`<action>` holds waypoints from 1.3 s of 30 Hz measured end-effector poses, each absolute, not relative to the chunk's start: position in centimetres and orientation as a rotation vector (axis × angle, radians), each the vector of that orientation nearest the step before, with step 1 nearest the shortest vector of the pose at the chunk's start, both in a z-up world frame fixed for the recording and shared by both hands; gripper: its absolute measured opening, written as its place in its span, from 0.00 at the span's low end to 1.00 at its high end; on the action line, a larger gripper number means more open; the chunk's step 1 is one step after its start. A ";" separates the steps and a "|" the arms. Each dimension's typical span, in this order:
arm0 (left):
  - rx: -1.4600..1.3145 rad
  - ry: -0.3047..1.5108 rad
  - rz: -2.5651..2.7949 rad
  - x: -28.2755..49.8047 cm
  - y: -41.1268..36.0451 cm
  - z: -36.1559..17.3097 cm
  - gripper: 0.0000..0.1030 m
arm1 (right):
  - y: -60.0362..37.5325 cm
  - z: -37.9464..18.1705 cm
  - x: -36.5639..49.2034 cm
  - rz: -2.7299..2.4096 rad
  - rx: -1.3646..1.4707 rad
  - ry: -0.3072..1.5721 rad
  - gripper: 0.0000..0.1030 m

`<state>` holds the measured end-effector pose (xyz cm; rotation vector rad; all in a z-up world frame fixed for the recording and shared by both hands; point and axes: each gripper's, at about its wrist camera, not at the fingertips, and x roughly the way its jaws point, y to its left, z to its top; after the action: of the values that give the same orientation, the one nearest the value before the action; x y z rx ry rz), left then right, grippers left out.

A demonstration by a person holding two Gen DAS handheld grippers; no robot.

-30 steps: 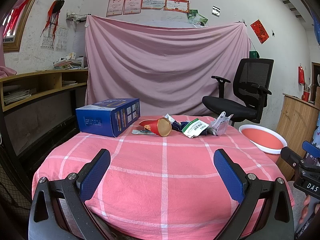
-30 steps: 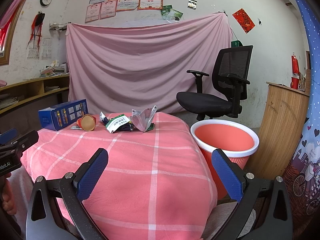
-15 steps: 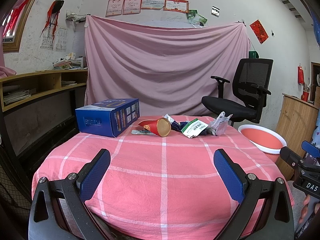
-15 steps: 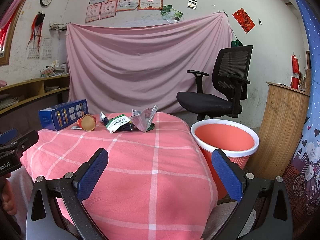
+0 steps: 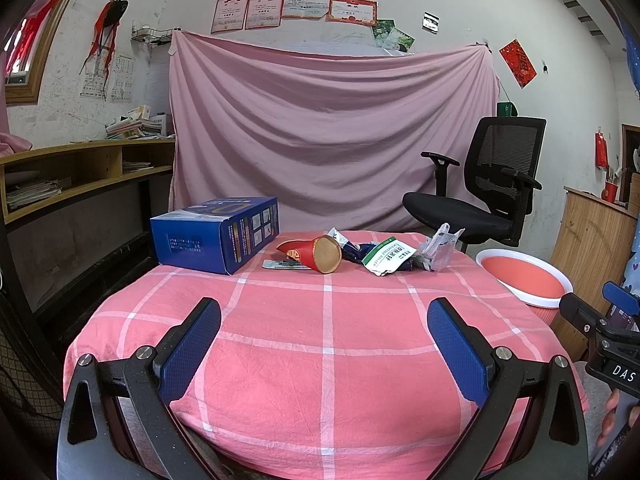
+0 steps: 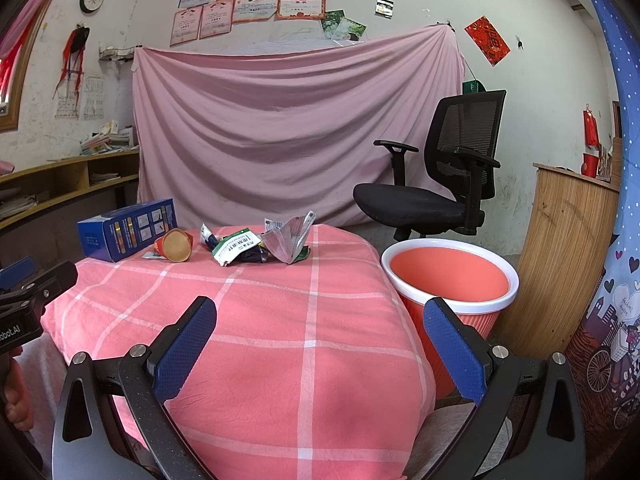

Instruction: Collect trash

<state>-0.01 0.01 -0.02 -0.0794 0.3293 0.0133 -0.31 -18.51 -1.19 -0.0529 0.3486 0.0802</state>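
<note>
The trash lies in a loose row at the far side of the worktop [image 5: 326, 344], which is draped in a pink checked cloth: a tipped red paper cup [image 5: 316, 253], a flat sachet [image 5: 282, 265] under its near edge, a green-and-white packet [image 5: 387, 259] and a crumpled silvery wrapper [image 5: 440, 247]. A blue carton [image 5: 216, 238] stands to their left. The orange bin [image 6: 448, 276] sits on the floor just beside the worktop's right edge, apparently empty.

Left gripper [image 5: 324, 328] and right gripper [image 6: 320, 328] hover at the near edge, jaws spread wide, nothing held. Judgement: collection has not begun; the next move calls for a forward reach to one item.

The packet print and carton print are not legible. "DAS" and "obot.AI" show on the gripper bodies.
</note>
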 end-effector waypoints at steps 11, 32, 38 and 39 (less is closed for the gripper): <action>-0.080 0.329 0.013 0.0 0.0 0.0 0.98 | -18.5 -1.2 -0.3 0.080 -0.052 0.348 1.00; -0.074 0.345 0.020 0.6 -0.4 0.0 0.98 | -18.8 -1.1 -0.2 0.093 -0.051 0.346 1.00; -0.089 0.333 0.049 2.9 0.7 0.8 0.98 | -19.1 0.2 2.1 0.120 -0.017 0.331 1.00; -0.090 0.328 0.056 3.6 0.9 0.9 0.98 | -19.2 0.4 2.5 0.123 -0.019 0.323 1.00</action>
<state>3.60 0.92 0.89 -0.0896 0.3279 0.0558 2.50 -19.17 0.43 -0.0195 0.3229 0.1233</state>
